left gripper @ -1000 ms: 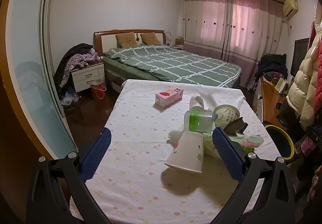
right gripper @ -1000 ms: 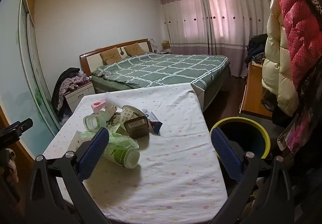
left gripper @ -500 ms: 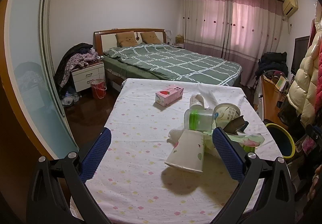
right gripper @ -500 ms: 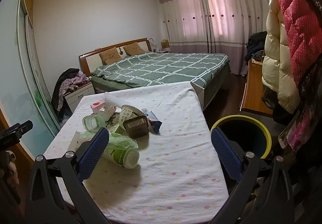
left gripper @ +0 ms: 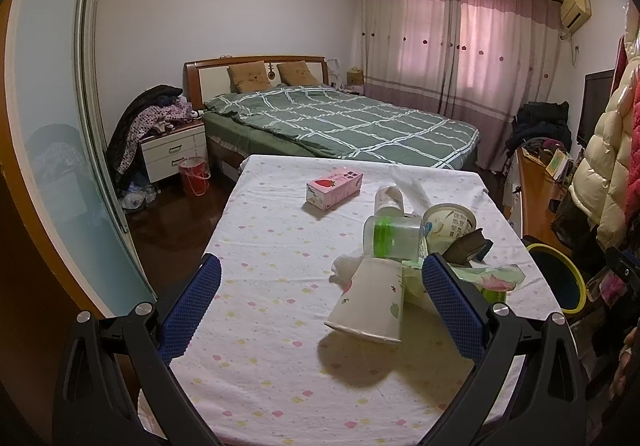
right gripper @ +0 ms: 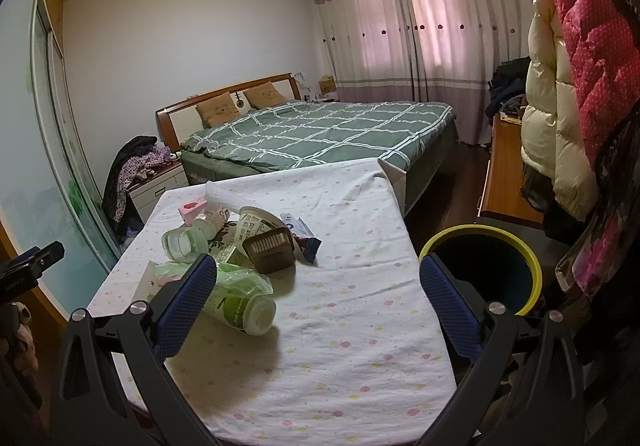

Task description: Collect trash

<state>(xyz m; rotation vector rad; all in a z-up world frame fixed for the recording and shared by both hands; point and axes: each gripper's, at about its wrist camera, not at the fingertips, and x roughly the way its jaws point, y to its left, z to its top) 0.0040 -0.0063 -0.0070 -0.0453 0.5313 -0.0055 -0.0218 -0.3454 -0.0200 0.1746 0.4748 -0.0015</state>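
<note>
A heap of trash lies on the dotted tablecloth (left gripper: 256, 374): a tipped white paper cup (left gripper: 370, 302), a clear bottle with a green band (left gripper: 394, 236), a white tub (left gripper: 448, 224), a brown tray (right gripper: 269, 249) and a green-labelled bottle (right gripper: 240, 304). A pink carton (left gripper: 334, 183) lies apart, further back. My left gripper (left gripper: 320, 282) is open above the near table, the paper cup between its blue pads. My right gripper (right gripper: 318, 280) is open too, its left pad over the green bottle. A yellow-rimmed bin (right gripper: 484, 268) stands on the floor right of the table.
A green checked bed (left gripper: 340, 125) lies beyond the table. A nightstand (left gripper: 174, 151) piled with clothes and a red bucket (left gripper: 194, 175) stand at the left. Coats (right gripper: 560, 85) hang on the right above a wooden desk (right gripper: 504, 173). A sliding glass door (left gripper: 52, 125) lines the left.
Both views have shifted only slightly; the grippers stay open and the trash has not moved.
</note>
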